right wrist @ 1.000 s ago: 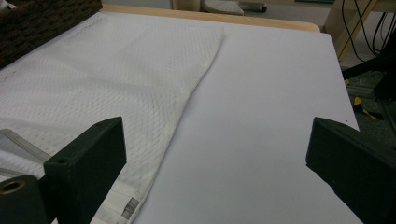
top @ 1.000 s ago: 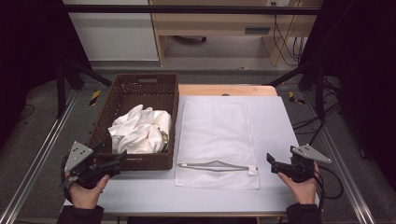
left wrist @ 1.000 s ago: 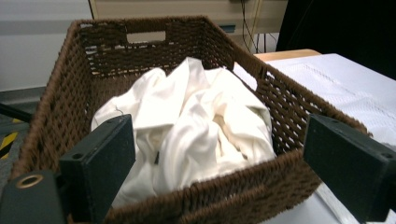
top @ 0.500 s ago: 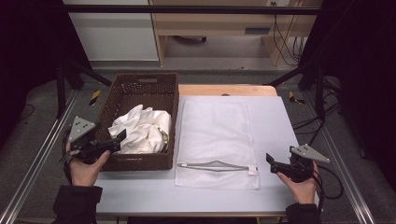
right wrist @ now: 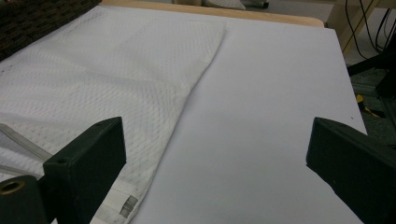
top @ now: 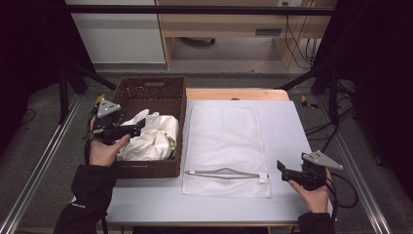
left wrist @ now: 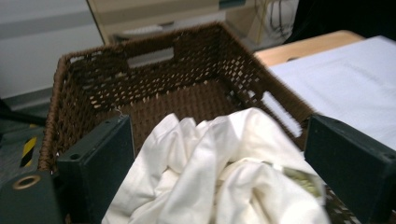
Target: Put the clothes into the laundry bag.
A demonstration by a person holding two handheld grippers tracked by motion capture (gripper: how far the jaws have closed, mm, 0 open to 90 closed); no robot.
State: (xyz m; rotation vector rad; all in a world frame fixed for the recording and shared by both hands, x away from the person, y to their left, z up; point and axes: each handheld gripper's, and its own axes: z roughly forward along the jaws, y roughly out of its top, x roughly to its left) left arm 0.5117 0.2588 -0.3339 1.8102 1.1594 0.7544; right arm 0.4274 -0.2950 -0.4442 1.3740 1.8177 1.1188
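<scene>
The left tongs (top: 134, 129) hang over the basket's (top: 155, 168) left edge, jaws wide apart on either side of the white cloth (left wrist: 219, 172) heaped in the basket's near half. A mesh bag (top: 225, 146) lies flat on the desk (top: 292, 126) beside the basket, zip toward the person. The right tongs (top: 282, 168) sit low near the desk's right front, open too, holding nothing.

1. No text, label, brand, number or sign can be read in any of the views.
2. A small tag at the corner of the white mesh zippered laundry bag (right wrist: 125, 206) is blank or too blurred to read.
</scene>
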